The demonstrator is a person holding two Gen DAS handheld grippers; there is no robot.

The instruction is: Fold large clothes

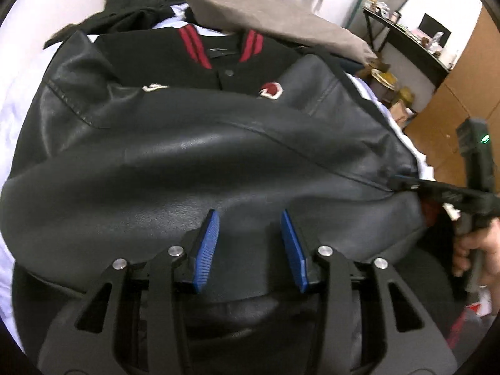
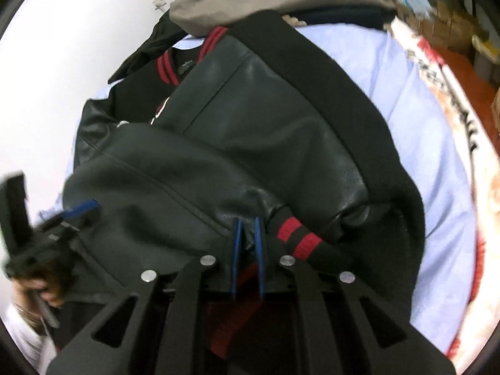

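Tongs first: right gripper (image 2: 248, 237) nearly together, blue pads (image 2: 237, 243) pinching a fold of black leather sleeve (image 2: 175, 187) just left of its red-striped cuff (image 2: 298, 239). Left gripper (image 1: 250, 234) standing apart, pads (image 1: 208, 243) hovering over the same sleeve with nothing between them, no leather caught.

Outward from there: sleeve drawn across the front of a black varsity jacket (image 1: 225, 65), lying flat on a pale blue sheet (image 2: 375, 72), red-striped collar (image 1: 193, 47) at the far end, chest patch (image 1: 270, 90) half covered by the leather. Grey-brown garment (image 1: 265, 15) piled beyond the collar, touching it. Right-hand tool also visible at the right edge of the left view, pinched on the sleeve end.

Step in hand, as a judgement: folding the sleeves inward over the body, second sleeve apparently being laid.

Next move calls for: setting the cuff down square on the chest, easing the right pads off, then smoothing or taking a fresh hold low on the hem with the free left tongs for the fold toward the collar.
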